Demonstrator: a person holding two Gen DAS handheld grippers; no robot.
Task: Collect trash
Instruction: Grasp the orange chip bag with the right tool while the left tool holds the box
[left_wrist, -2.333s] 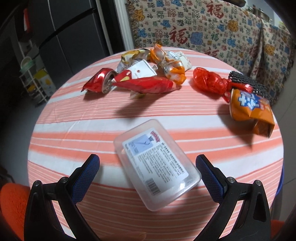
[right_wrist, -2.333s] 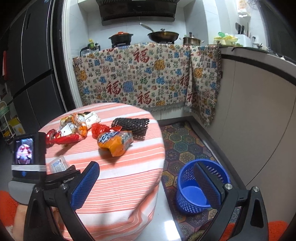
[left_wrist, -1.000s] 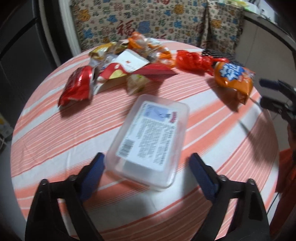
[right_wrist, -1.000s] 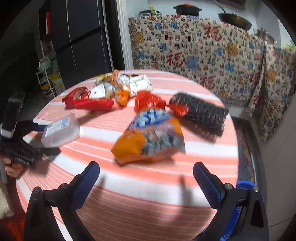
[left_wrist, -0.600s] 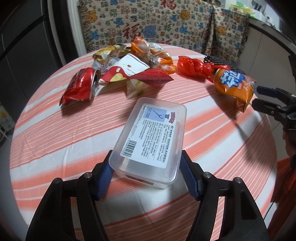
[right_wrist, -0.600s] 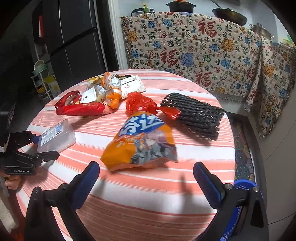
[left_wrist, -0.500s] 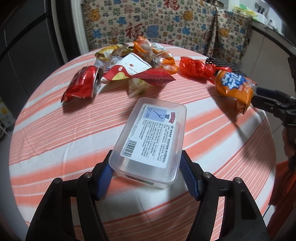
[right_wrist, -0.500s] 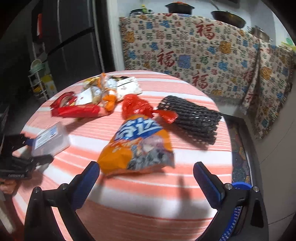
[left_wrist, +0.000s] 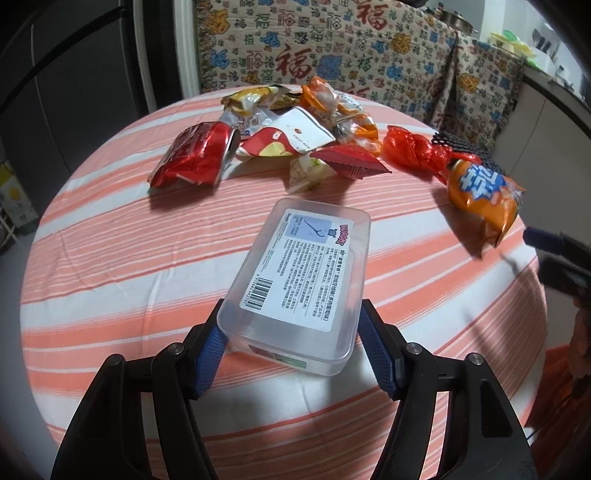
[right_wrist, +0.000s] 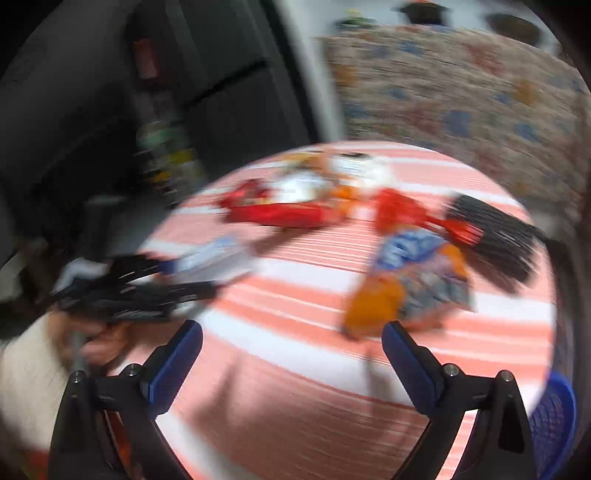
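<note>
Striped orange-and-white cloth covers the round tabletop (left_wrist: 110, 236); a patterned throw hangs behind it.

Left wrist view: landmark is the clear plastic box (left_wrist: 301, 275), label up, lying on the near half of the cloth. The left hand-held gripper (left_wrist: 291, 347) has its blue pads pressed on the box's two long sides at the near end, so the box is pinched across its narrow width, likely because that is the only span the jaws can take. Jaws have just been closing onto it. Beyond the box lies a heap of wrappers: a crushed red can (left_wrist: 194, 157) beyond-left, a red twisted bag (left_wrist: 412, 153) beyond-right, an orange snack bag (left_wrist: 482, 194) further right near the cloth's edge. Box is not yet clear of the cloth, as far as I can judge.

Right wrist view: heavily blurred. The right hand-held gripper (right_wrist: 291, 354) is spread wide with nothing between its pads, hovering near the orange snack bag (right_wrist: 410, 280), probably its next pick. Left of that bag, the box (right_wrist: 214, 258) sits in the other gripper. A blue basket (right_wrist: 554, 421) shows low right, off the tabletop, presumably the bin for the trash.
</note>
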